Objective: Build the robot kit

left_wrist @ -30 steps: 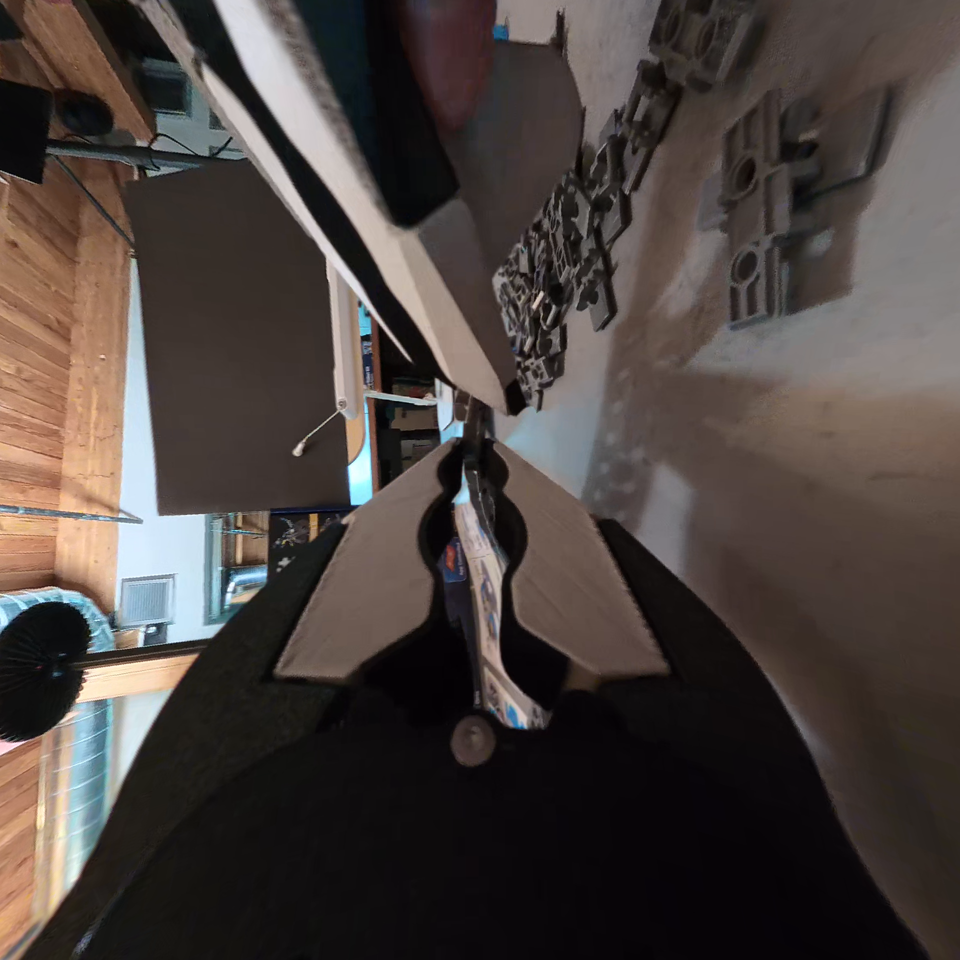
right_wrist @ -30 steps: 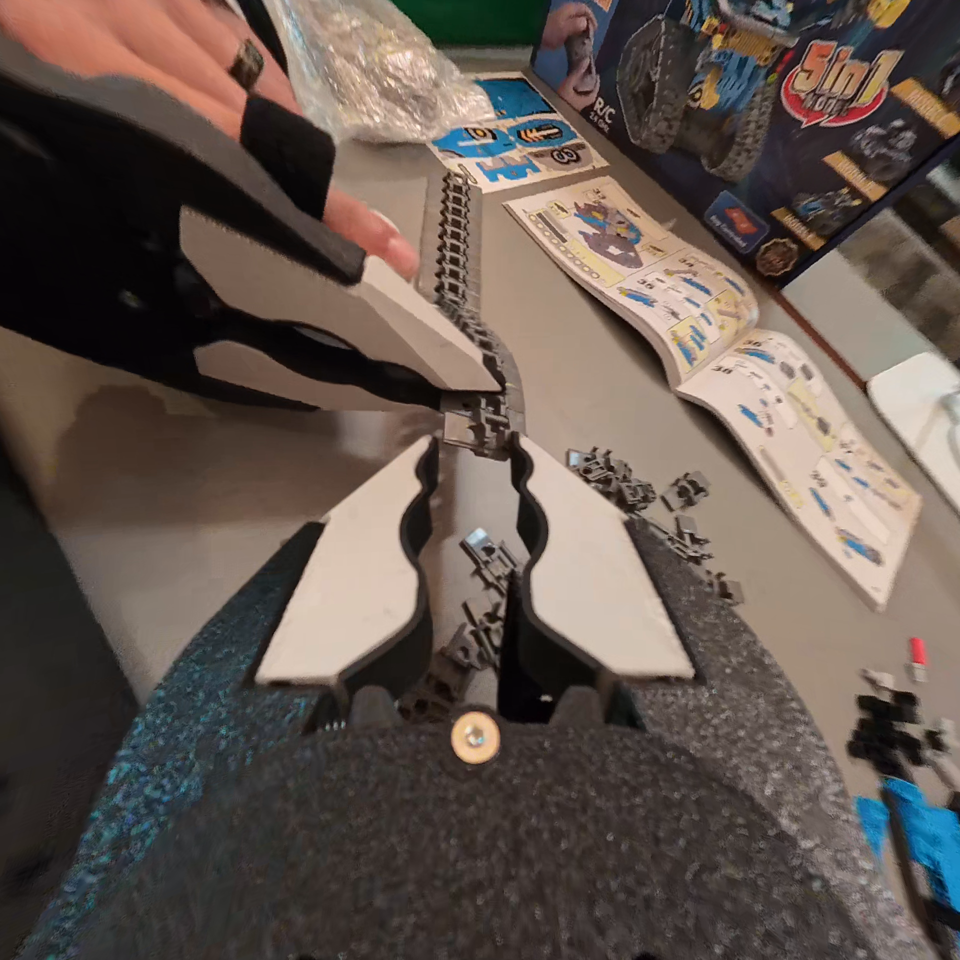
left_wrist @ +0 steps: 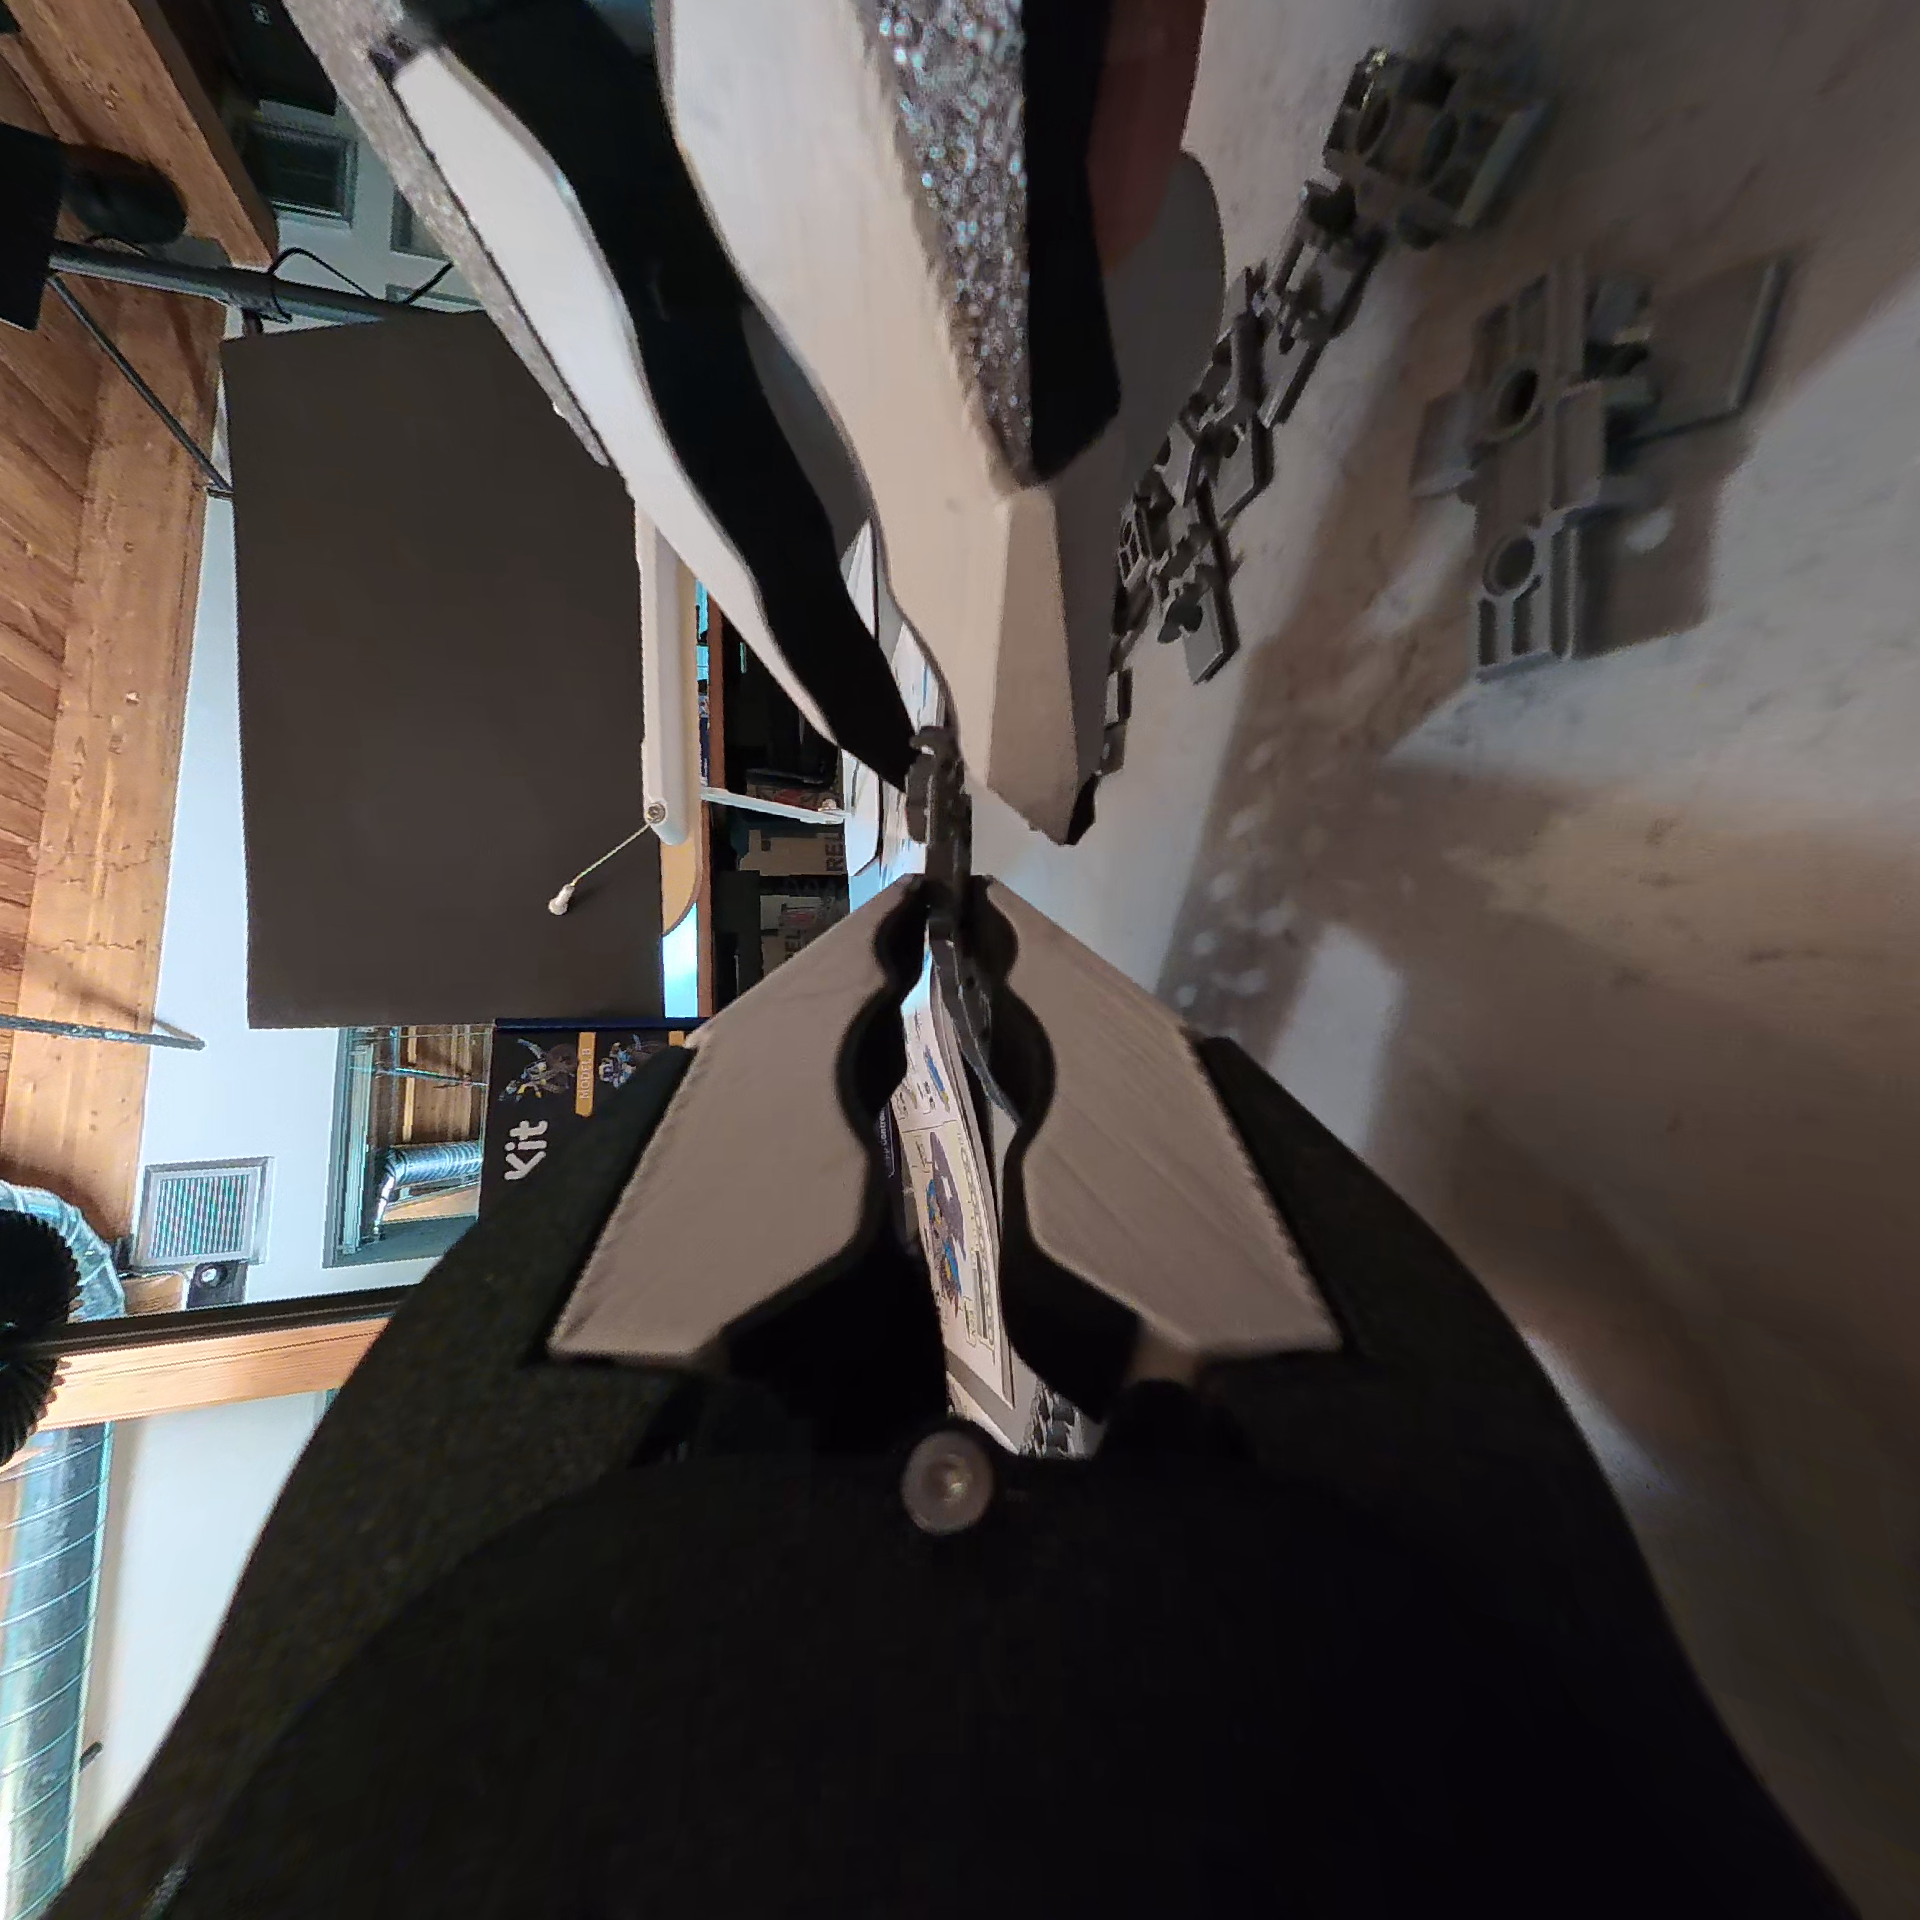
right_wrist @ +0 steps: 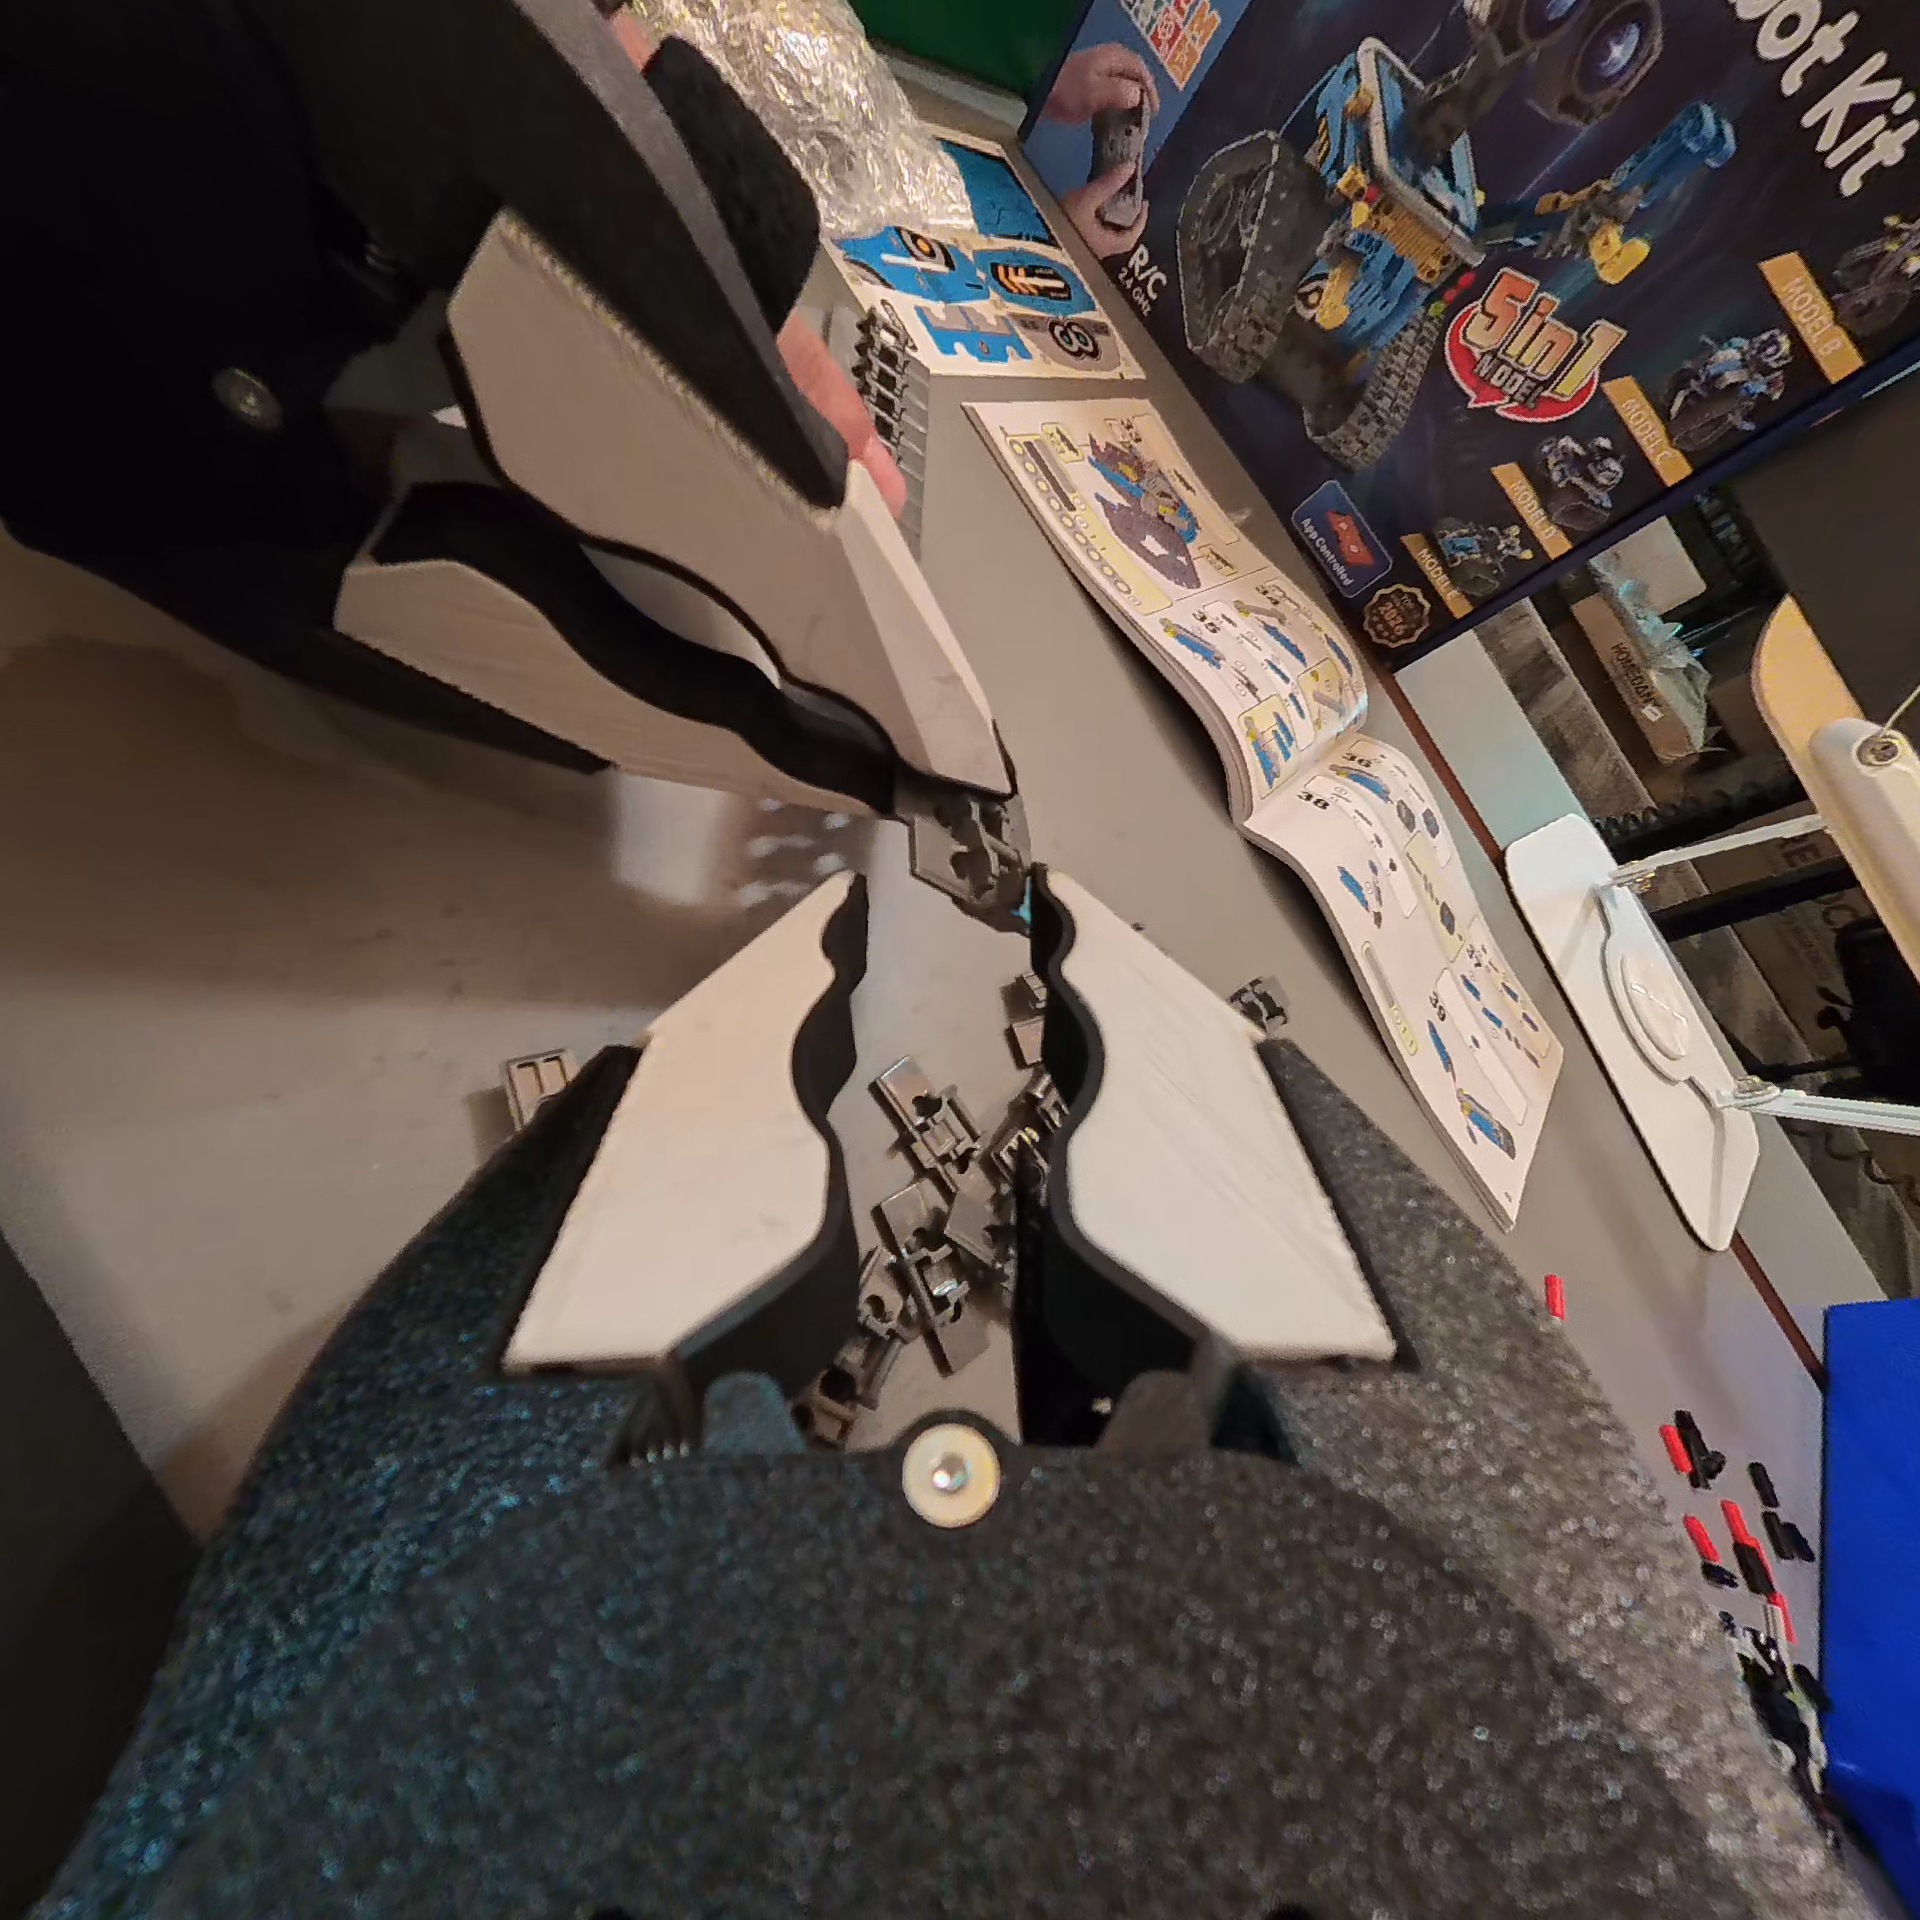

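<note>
Two grippers meet tip to tip at the middle of both views. The left gripper (left_wrist: 940, 894) has its fingers pressed together on a small dark link (left_wrist: 940, 821), lifted clear of the grey table (right_wrist: 208, 831). From the right wrist view it comes in from the upper left, with the link (right_wrist: 961, 847) sticking out of its tips. The right gripper (right_wrist: 951, 883) stands with its fingers apart, and the link sits just at its mouth. Its lower corner looks close to the right-hand fingertip, but I cannot tell whether it touches.

Some joining looks done already. A strip (right_wrist: 883, 384) of linked pieces lies on the table behind the left gripper, running toward the top of the frame. In the left wrist view the strip (left_wrist: 1226, 447) runs along the upper right.

Plenty looks undone, I'd judge. A pile of loose links (right_wrist: 935, 1143) lies low in the frame, seen between the right gripper's fingers. A short joined piece (left_wrist: 1538, 499) lies apart at the upper right of the left wrist view.

An open booklet (right_wrist: 1299, 727) lies right of centre, a sticker sheet (right_wrist: 997, 312) above it and a box (right_wrist: 1507, 260) at the upper right. Small red and black pins (right_wrist: 1745, 1538) are scattered at the lower right.
</note>
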